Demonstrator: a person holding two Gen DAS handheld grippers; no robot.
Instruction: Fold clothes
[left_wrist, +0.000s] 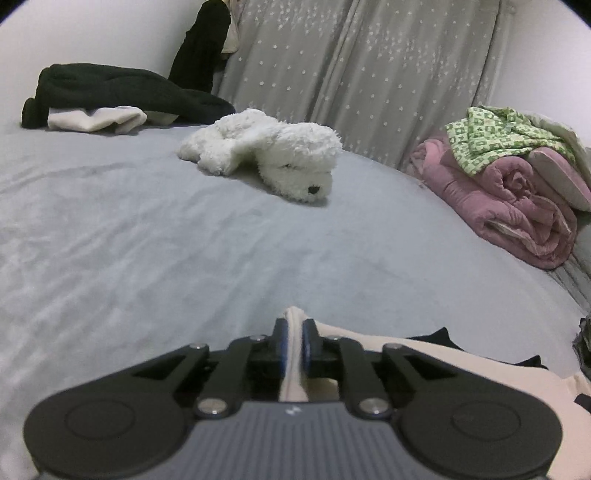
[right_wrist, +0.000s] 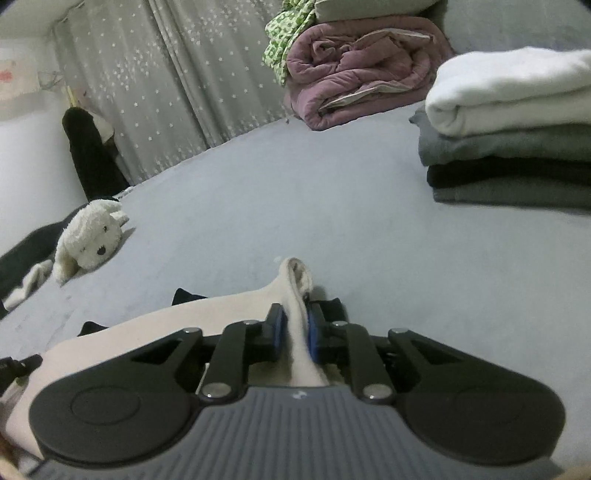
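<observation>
Cream garment (left_wrist: 443, 363) lies at the near edge of the grey bed sheet (left_wrist: 147, 240) in the left wrist view, spread out to the right behind the gripper body, with dark fabric bits showing along its far edge. Left gripper (left_wrist: 294, 338) is clamped on a raised fold of this garment; cloth is pinched tight between the blue pads (left_wrist: 306, 341) and pokes up just past the tips. Mid-bed lies a white plush dog (left_wrist: 266, 153), nose toward the camera. Far left is a black clothes heap (left_wrist: 122, 90) with a white piece tucked under it. Star-print grey curtain (left_wrist: 369, 74) is behind. At right is a rolled pink quilt (left_wrist: 517, 199) with a green patterned cloth (left_wrist: 495, 138) on top.

Right wrist view: same cream garment (right_wrist: 221, 306) runs off to the left from the fingers, flat on the bed sheet (right_wrist: 332, 206). Right gripper (right_wrist: 295, 326) is clenched on another bunched-up fold, fabric squeezed between its blue pads (right_wrist: 314, 332) and sticking up beyond them. Plush dog (right_wrist: 92, 242) is at left, near dark clothes. Curtain (right_wrist: 166, 74) is at back left, pink quilt (right_wrist: 351, 81) at back centre with the green cloth (right_wrist: 284, 40) beside it. At right is a folded stack (right_wrist: 517, 147): white on top, grey, black and grey beneath.
</observation>
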